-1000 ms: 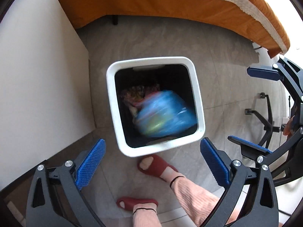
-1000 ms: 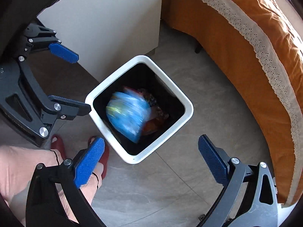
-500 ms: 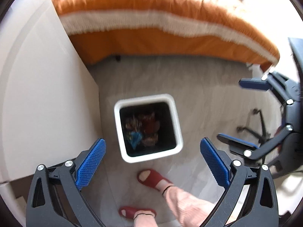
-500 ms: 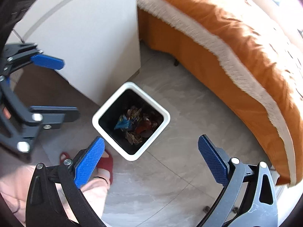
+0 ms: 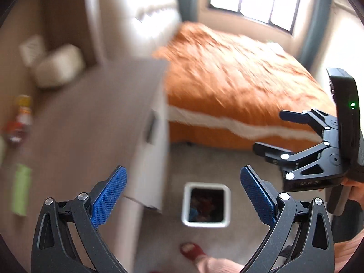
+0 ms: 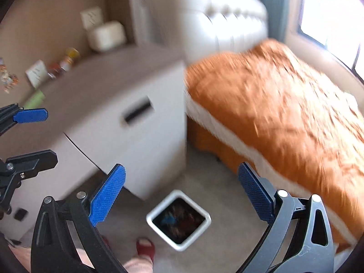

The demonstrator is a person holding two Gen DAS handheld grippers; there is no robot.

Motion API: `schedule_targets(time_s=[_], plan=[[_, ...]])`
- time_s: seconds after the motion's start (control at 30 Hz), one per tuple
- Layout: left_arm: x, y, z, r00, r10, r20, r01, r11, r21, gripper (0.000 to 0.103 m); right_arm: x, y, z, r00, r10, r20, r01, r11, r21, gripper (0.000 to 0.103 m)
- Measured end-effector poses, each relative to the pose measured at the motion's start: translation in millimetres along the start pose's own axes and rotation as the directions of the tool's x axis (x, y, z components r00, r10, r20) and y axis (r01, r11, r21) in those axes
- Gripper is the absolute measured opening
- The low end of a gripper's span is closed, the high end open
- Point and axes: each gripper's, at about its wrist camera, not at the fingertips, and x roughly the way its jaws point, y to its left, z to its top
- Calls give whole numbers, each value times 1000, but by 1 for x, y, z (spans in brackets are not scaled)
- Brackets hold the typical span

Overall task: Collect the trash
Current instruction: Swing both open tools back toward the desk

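Observation:
A white square trash bin (image 5: 206, 204) stands on the grey floor far below both grippers, with blue and red wrappers inside; it also shows in the right wrist view (image 6: 178, 219). My left gripper (image 5: 183, 193) is open and empty, high above the bin. My right gripper (image 6: 180, 191) is open and empty too, and shows at the right of the left wrist view (image 5: 270, 132). On the cabinet top lie a green packet (image 5: 20, 188), a small bottle (image 5: 21, 118) and a colourful wrapper (image 6: 9, 78). Both views are blurred.
A white cabinet (image 6: 141, 122) with a brown top stands left of the bin. An orange bed (image 5: 238, 86) fills the right side. A white box (image 6: 107, 35) and papers (image 6: 36, 71) sit at the cabinet's back. The person's red-slippered foot (image 5: 192, 250) is near the bin.
Both grippers have risen and tilted up, away from the bin, which looks much smaller. The blue wrapper that was falling a second ago lies in the bin. The cabinet top has come into view.

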Motion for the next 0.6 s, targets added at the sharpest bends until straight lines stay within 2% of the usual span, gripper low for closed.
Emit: schedule_targets(time_s=[0.1,0.13,0.2,0.27,0.33,0.43,0.53,0.6], plan=[[-23,34,0,992,110,53,-108,993,-53,98,-7,22,34,995,83,61,-80,995,-58,99],[-31,52,-3,984,172,52,-167,981,-95,98,-6,31,46,991,114,73,-107,991,-83,99],[-34,74,-4,971,237,24,-231,963,-141,98,0,55,71,980,179,87,-164,975,-152,99],[-38,102,-14,942,334,-10,-331,927,-176,98,6,78,90,969,232,79,-211,954,-213,99],[-40,125,-23,915,399,-55,-402,896,-189,98,11,104,109,954,289,76,-258,925,-279,99],[-44,161,-34,897,430,-99,-441,867,-230,98,18,150,130,934,353,62,-304,872,-384,99],[-43,182,-39,892,438,-110,-451,850,-270,98,28,194,144,914,403,44,-342,825,-450,99],[-40,193,-42,899,424,-106,-436,853,-287,98,36,219,150,902,432,26,-370,802,-469,99]])
